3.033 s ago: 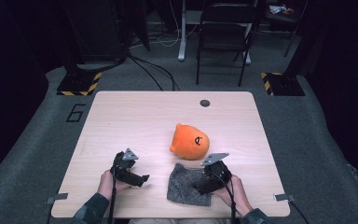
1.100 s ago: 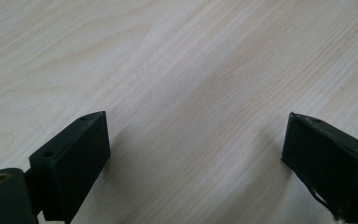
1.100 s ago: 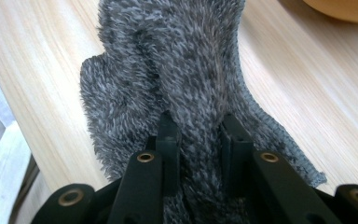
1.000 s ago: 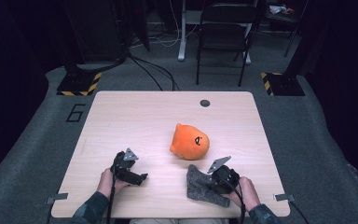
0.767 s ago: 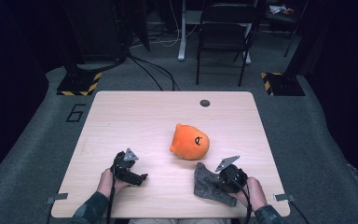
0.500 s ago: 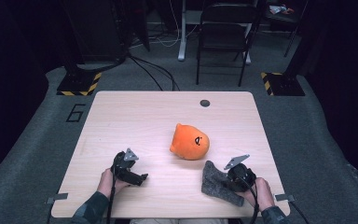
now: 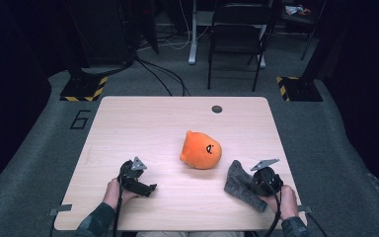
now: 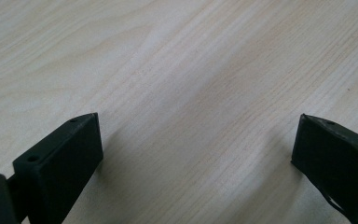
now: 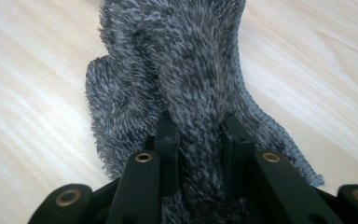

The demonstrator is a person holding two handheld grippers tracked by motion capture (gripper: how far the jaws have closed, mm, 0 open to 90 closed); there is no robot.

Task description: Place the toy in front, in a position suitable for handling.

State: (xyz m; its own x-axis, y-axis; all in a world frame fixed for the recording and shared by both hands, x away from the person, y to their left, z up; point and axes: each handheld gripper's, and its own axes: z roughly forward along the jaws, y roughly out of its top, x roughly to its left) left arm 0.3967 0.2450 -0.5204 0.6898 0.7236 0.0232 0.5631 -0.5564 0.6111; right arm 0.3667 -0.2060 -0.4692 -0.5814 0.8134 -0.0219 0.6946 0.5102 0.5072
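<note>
From above, the right gripper (image 7: pixel 257 183) is pinching a fuzzy grey cloth (image 7: pixel 238 180) near the front right corner of the table (image 7: pixel 143 123), and the cloth is lying bunched on the wood just right of an orange plush toy (image 7: pixel 201 149), close to it but not touching. The right gripper view is giving what the overhead cannot: a raised fold of the cloth (image 9: pixel 177 79) is squeezed between the two narrow black jaws, while the rest is spreading flat away from them, one knitted edge showing at the side.

The left gripper (image 7: pixel 143 186) is resting near the front left of the table, well apart from cloth and toy. Its own view is showing the jaws spread wide, having just been opening, with nothing but bare wood grain (image 8: pixel 191 93) between them.
</note>
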